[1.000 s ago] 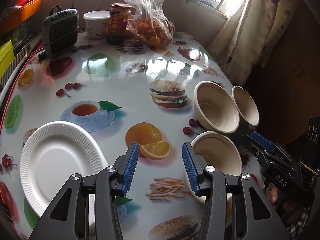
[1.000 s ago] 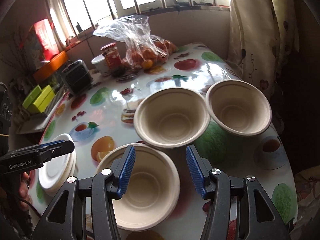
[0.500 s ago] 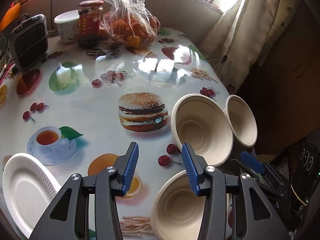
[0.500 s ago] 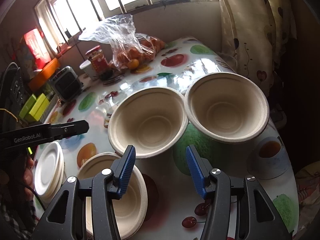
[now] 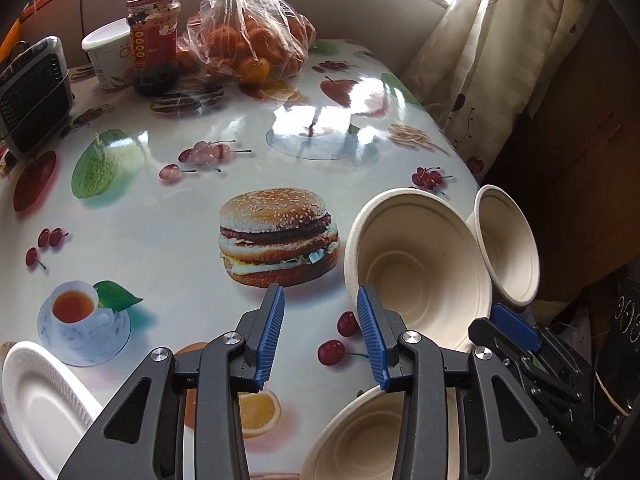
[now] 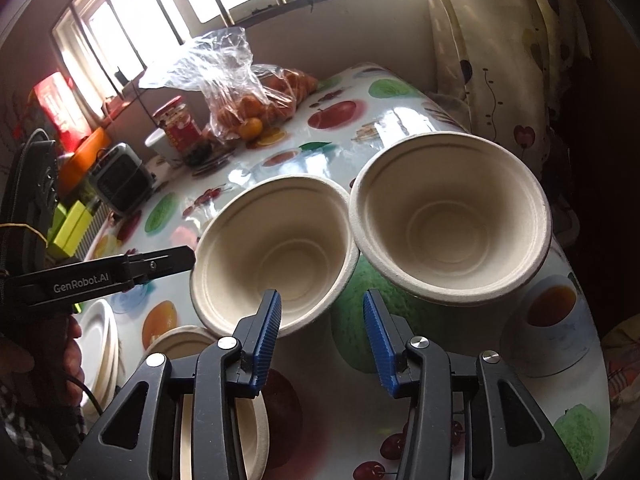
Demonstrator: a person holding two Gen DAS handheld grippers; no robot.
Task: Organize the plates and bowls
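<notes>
Three beige paper bowls stand on the printed table. In the right wrist view the far right bowl (image 6: 450,220), the middle bowl (image 6: 276,252) and the near bowl (image 6: 224,412) show. My right gripper (image 6: 322,336) is open and empty, just short of the gap between the middle and far right bowls. My left gripper (image 5: 320,336) is open and empty, its right finger near the rim of the middle bowl (image 5: 416,268), with the near bowl (image 5: 372,436) under it and the far bowl (image 5: 506,244) beyond. White plates (image 5: 36,404) are stacked at the left, also seen in the right wrist view (image 6: 98,344).
At the table's back stand a bag of oranges (image 5: 244,36), a red-lidded jar (image 5: 154,40), a white tub (image 5: 106,52) and a small grey heater (image 5: 34,96). A curtain (image 5: 480,60) hangs past the right table edge. The left gripper's body (image 6: 100,276) sits left of the bowls.
Both grippers have moved forward over the table toward the middle and far bowls. The plates have slid to the left edge of the left view. Both grippers stay open.
</notes>
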